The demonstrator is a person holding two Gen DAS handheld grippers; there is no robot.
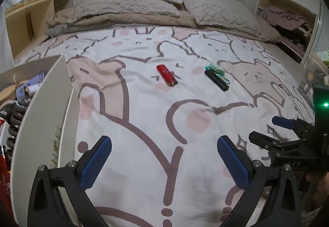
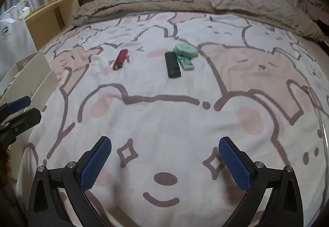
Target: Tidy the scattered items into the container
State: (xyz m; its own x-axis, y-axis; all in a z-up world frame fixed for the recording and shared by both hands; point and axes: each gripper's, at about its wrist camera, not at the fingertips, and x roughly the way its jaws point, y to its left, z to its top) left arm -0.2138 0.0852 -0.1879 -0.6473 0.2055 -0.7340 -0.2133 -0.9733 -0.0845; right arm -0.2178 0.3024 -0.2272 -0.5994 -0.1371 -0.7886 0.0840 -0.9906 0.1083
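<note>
Lighters (image 2: 172, 64) on bed (image 2: 164, 120), container (image 1: 41, 91) left.

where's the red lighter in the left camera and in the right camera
Left wrist view: red lighter lies just above centre on the bedspread.
Right wrist view: red lighter lies upper left of centre.
Shared landmark: the black lighter lies to its right in both.

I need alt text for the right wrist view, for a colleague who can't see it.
Open right claw with blue pads hovers empty over a cartoon-bear bedspread. Farther up the bed lie a red lighter, a black lighter, a teal patterned lighter and a mint-green case, the last three clustered together.
</note>
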